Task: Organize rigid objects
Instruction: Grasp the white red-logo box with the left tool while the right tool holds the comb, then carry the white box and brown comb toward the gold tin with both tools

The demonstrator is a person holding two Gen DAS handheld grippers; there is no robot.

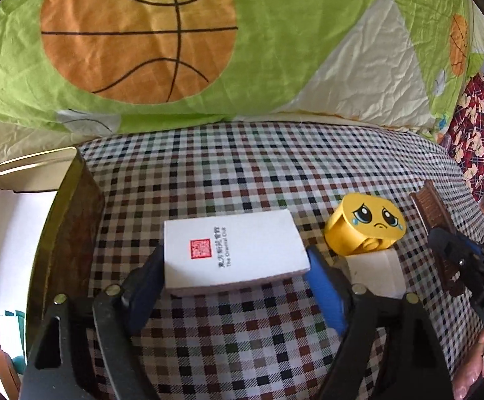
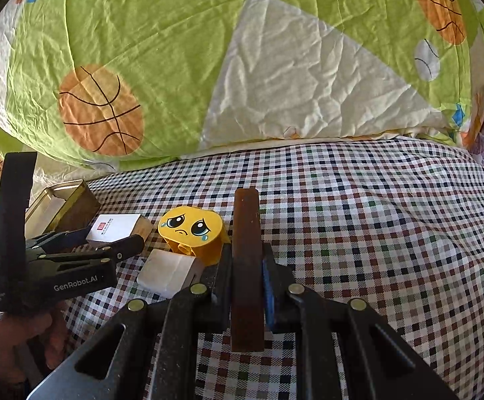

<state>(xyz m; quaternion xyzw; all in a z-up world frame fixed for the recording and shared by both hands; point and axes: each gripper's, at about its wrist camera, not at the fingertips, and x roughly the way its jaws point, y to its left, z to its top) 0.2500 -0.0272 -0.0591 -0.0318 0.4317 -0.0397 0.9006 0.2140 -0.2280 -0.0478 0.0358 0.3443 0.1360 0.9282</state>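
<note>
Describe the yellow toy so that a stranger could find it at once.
On the checked bedsheet, below the basketball quilt, a white box lies. The yellow toy sits just right of it, the only thing with a crying cartoon face.

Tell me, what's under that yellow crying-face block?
The yellow block leans on a small white block, both on the checkered cloth. Whatever lies directly beneath them is hidden.

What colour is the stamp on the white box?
Red, a square seal on the white box lid; clearest in the left wrist view.

Matt white paper box [image 1: 232, 250], glossy yellow plastic toy [image 1: 365, 230], checked cloth [image 1: 275, 166].
</note>
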